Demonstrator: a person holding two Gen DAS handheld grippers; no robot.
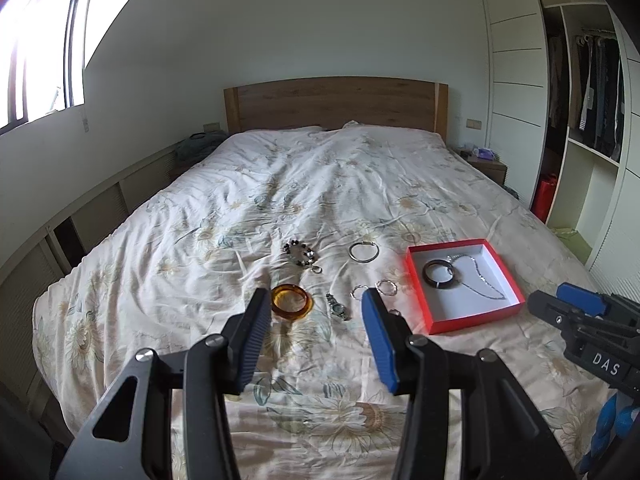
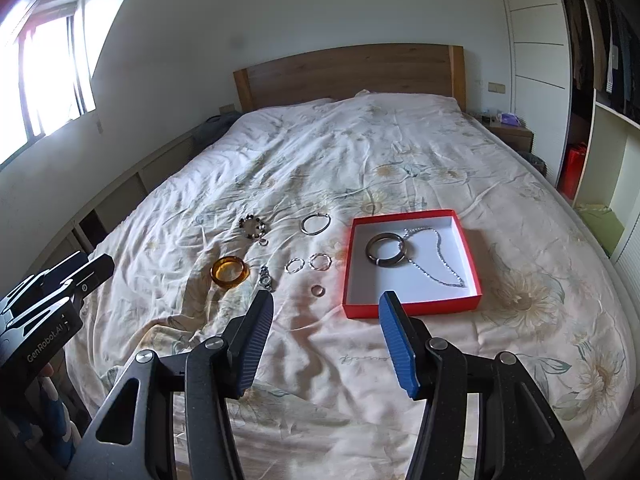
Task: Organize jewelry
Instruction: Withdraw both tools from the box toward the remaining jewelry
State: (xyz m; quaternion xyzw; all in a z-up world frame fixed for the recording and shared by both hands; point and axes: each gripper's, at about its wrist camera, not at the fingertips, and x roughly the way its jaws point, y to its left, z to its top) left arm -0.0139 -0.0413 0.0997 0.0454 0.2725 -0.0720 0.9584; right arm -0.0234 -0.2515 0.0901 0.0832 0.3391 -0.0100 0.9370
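While both hand-held grippers (image 1: 316, 300) (image 2: 326, 302) gape empty, the amber bangle (image 1: 292, 303) (on the bedspread) lies just beyond.

White letters "DAS" stand on the black body of the right gripper (image 1: 560, 304), seen from the left wrist. "GenRobot.AI" is printed in white along the black body of the left gripper (image 2: 86, 270), seen from the right wrist.

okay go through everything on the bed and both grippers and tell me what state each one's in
Red box: open, no lid.
Dark bangle: in the box.
Silver chain: in the box.
Amber bangle: loose on the bedspread.
Watch: on the bedspread.
Beaded bracelet: on the bedspread.
Silver bangle: on the bedspread.
Three small rings: on the bedspread.
Left gripper: open, holding nothing.
Right gripper: open, holding nothing.
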